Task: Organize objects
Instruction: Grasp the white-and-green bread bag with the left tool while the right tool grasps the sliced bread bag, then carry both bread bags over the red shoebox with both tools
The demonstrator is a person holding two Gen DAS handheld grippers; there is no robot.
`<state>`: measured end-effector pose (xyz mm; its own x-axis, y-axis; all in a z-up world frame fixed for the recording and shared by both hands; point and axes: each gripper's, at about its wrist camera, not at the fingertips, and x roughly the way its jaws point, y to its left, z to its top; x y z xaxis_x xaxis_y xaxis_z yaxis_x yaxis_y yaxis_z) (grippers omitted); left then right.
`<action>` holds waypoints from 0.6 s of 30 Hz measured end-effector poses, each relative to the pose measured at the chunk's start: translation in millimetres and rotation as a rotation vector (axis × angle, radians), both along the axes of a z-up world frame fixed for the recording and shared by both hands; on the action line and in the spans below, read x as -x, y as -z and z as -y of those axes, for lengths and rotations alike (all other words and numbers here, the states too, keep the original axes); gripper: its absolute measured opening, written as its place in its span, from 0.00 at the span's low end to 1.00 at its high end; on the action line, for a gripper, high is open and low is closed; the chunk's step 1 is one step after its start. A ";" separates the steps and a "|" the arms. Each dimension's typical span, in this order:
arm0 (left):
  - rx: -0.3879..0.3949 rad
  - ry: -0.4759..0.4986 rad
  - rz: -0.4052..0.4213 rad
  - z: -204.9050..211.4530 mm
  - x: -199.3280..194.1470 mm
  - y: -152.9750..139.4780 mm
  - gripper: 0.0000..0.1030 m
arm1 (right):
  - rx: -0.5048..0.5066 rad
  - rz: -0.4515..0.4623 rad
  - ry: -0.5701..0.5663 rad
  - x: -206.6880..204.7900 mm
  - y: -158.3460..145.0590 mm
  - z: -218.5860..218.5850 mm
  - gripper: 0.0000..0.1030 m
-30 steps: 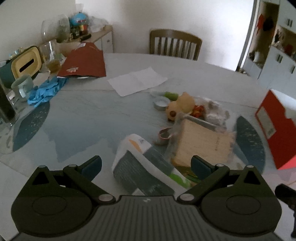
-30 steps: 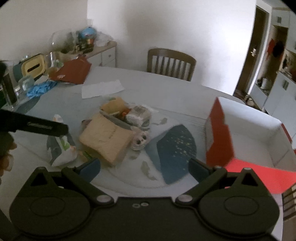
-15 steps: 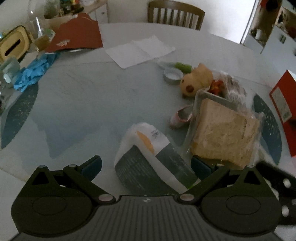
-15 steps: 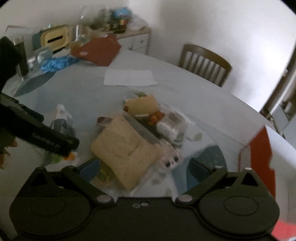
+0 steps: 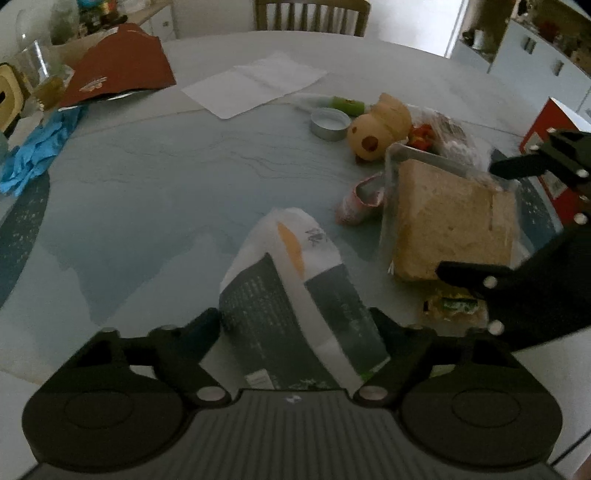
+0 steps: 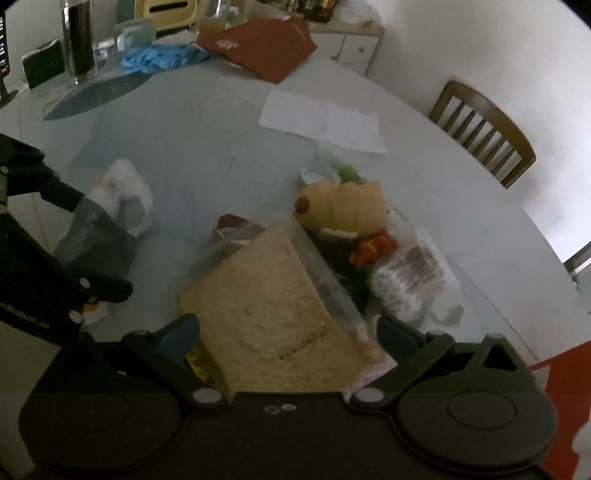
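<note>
The left gripper (image 5: 295, 325) pointed steeply down at the round, pale blue-grey patterned table (image 5: 155, 184). Its jaws were closing around a soft white and dark green printed plastic pouch (image 5: 295, 288) that lay flat on the table; the pouch sat between the two black fingers (image 5: 207, 325), and each finger stood at one edge of the pouch, though firm pressure on it could not be confirmed.

The right gripper (image 6: 288, 332) also pointed down, with its jaws apart. Between its blue-padded fingers (image 6: 181, 332) lay a tan square slice of bread in a clear plastic bag (image 6: 266, 314); a gap remained between pads and bag.

Positions in the left wrist view, taken from the pouch:
- Bagged bread: 2 o'clock, near, beside the right gripper.
- Small pink crumpled wrapper (image 5: 360, 201): 1 o'clock, just beside the bread bag.
- Yellow-green snack packet (image 5: 452, 304): 3 o'clock, partly under the bread bag.
- Tan plush toy with a dark spot (image 5: 376, 133): 1 o'clock, farther off.
- Round silver tin lid (image 5: 328, 123): 12 o'clock, touching or just beside the toy; which could not be told.
- White sheet of paper (image 5: 255, 85): 12 o'clock, well apart.
- Crumpled blue gloves (image 5: 33, 151): 10 o'clock, at the table edge.
- Dark red folded card sleeve (image 5: 118, 70): 11 o'clock, far side.
- Red cardboard box (image 5: 546, 122): 2 o'clock, at the table's edge.
- Wooden slat-back chair (image 5: 310, 14): 12 o'clock, beyond the table
</note>
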<state>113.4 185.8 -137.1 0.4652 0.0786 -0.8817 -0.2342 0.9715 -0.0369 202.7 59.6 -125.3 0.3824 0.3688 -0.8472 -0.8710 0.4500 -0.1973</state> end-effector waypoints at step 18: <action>0.015 0.032 0.055 -3.3 6.9 -2.5 0.39 | -0.002 -0.027 -0.026 6.9 -4.8 -1.7 0.77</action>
